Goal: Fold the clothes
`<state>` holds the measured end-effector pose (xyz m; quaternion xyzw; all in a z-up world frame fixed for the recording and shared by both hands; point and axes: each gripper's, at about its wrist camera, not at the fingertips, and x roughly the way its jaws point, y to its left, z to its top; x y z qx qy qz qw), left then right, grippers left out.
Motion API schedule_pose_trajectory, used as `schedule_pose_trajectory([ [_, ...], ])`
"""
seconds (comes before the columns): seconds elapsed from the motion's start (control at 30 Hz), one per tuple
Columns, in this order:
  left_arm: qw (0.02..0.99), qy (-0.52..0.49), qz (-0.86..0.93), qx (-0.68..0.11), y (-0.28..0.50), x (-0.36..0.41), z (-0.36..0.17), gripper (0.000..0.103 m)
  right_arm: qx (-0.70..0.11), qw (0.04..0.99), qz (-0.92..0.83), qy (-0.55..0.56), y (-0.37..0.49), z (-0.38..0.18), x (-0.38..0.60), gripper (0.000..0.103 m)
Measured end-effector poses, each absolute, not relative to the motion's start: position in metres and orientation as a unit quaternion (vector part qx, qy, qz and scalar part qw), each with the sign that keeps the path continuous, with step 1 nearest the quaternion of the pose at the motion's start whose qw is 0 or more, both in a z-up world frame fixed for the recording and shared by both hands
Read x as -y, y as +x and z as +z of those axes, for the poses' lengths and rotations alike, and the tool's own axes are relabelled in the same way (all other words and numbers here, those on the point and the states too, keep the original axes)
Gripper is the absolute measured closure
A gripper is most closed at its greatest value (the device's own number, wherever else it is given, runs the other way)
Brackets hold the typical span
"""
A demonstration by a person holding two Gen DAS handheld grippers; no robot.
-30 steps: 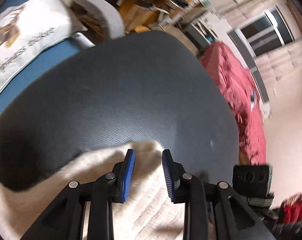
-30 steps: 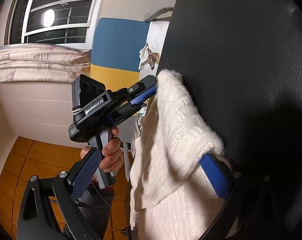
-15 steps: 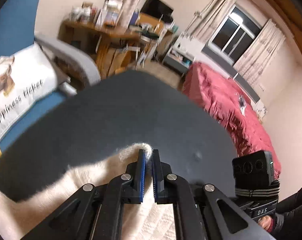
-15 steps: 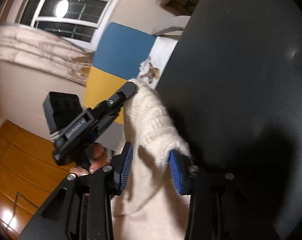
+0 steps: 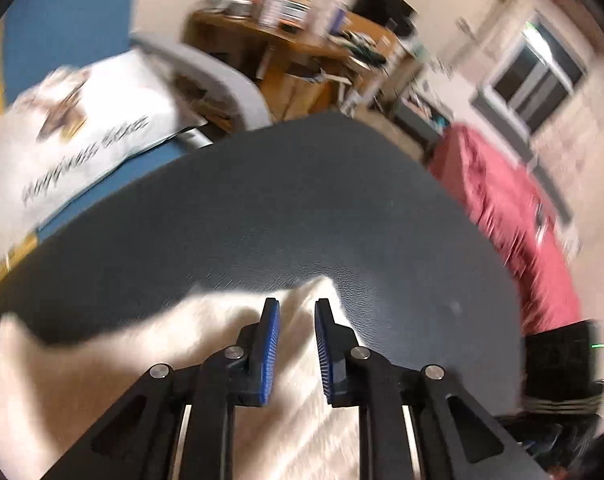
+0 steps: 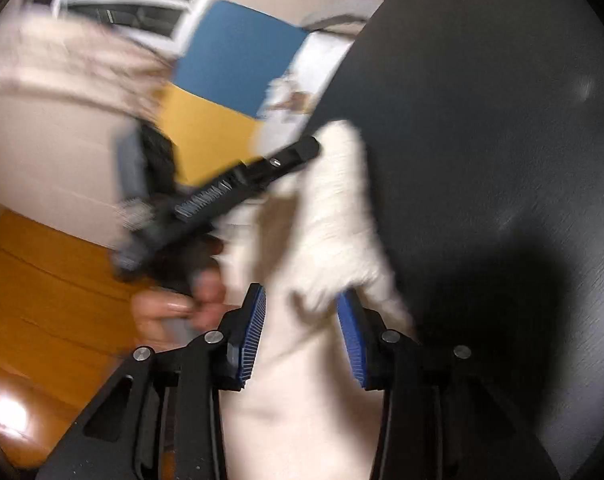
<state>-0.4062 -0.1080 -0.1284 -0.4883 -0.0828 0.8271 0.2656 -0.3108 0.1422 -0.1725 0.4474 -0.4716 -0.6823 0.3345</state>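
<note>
Spreading across both views as a dark round grain-textured tabletop, with a white printed cushion on blue upholstery behind it and a red bedspread off to one side. Lying at the near edge of that top and hanging down off it toward the wooden floor: a cream fuzzy knitted garment, only its upper corners resting on the surface.

Hovering over one raised corner with the left gripper, jaws having just been opening, blue pads standing apart with knit showing in the gap but not pinched. Doing likewise with the right gripper at the other corner, jaws wider and also just opening, fabric draping over one pad tip and lying loosely between, not clamped.

Judging the fold as barely begun: laying the garment's top edge on the table looks done, while spreading it flat, folding sleeves and sides inward, and doubling the body over are all still waiting. Blurring heavily in both views, so leaving finer creases untold.
</note>
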Motion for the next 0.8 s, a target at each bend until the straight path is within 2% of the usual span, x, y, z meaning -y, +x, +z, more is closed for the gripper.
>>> schedule_pose_trajectory([
  [0.07,0.252,-0.484,0.831,0.107,-0.392,0.126,-0.124,0.085,0.511,0.327,-0.659,0.444,-0.31,-0.178,-0.149,0.017],
  [0.2,0.225,-0.474,0.841,0.131,-0.355,0.158,-0.123,0.085,0.549,0.289,-0.645,0.446,-0.309,-0.188,-0.15,0.017],
  [0.5,0.191,-0.498,0.84,0.102,-0.304,0.181,-0.153,0.085,0.577,0.267,-0.66,0.4,-0.319,-0.188,-0.129,0.017],
  [0.53,0.189,-0.501,0.839,0.102,-0.303,0.182,-0.155,0.085,0.58,0.266,-0.66,0.396,-0.32,-0.188,-0.128,0.02],
  [0.57,0.188,-0.502,0.838,0.105,-0.3,0.184,-0.157,0.085,0.57,0.255,-0.671,0.399,-0.321,-0.187,-0.127,0.045],
  [0.6,0.187,-0.503,0.837,0.108,-0.298,0.187,-0.159,0.085,0.562,0.243,-0.68,0.404,-0.324,-0.187,-0.124,0.089],
  [0.63,0.187,-0.504,0.836,0.106,-0.297,0.188,-0.161,0.085,0.567,0.237,-0.677,0.405,-0.325,-0.189,-0.124,0.096],
  [0.8,0.182,-0.506,0.839,0.092,-0.294,0.185,-0.163,0.085,0.466,0.175,-0.744,0.445,-0.311,-0.182,-0.126,0.096],
])
